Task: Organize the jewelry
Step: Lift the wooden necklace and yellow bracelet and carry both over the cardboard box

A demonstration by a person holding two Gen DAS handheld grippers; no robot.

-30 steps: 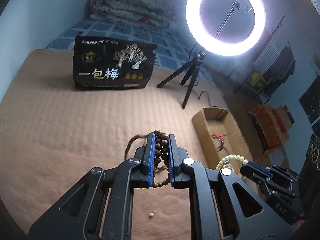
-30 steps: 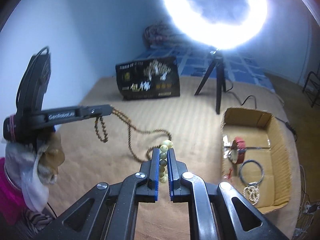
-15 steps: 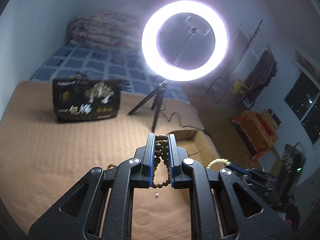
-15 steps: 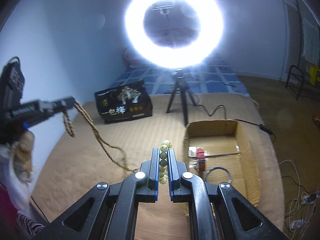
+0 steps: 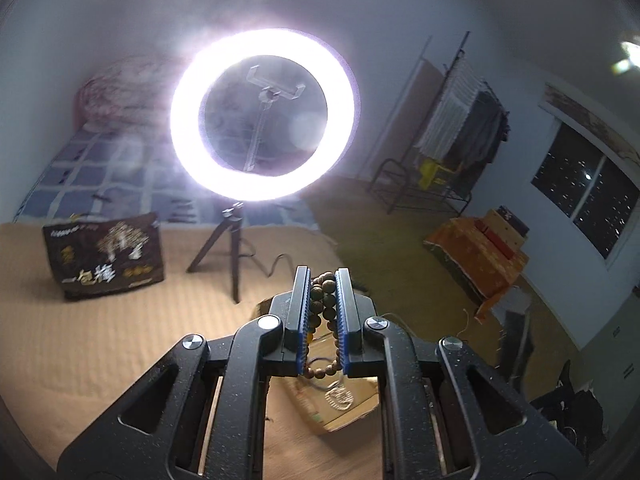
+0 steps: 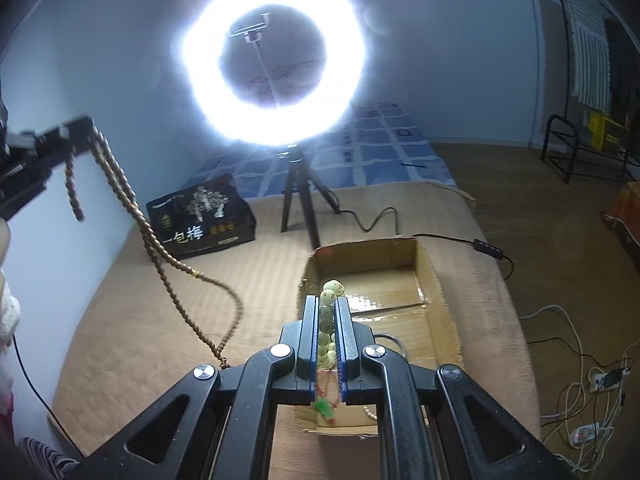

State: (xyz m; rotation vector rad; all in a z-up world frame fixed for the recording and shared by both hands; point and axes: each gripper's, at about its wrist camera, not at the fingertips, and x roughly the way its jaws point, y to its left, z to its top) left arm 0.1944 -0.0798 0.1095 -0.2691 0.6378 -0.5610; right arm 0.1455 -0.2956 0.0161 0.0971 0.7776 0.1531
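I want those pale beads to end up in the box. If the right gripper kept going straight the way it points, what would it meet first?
Most likely the cardboard box: the right gripper, shut on the pale bead bracelet, points down into its open interior, though depth is unclear.

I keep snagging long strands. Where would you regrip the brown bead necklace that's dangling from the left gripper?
Grip the brown bead necklace just below the left gripper, coming from the side across the hanging strands: there they run doubled and straight, while the tail sags to the bed.
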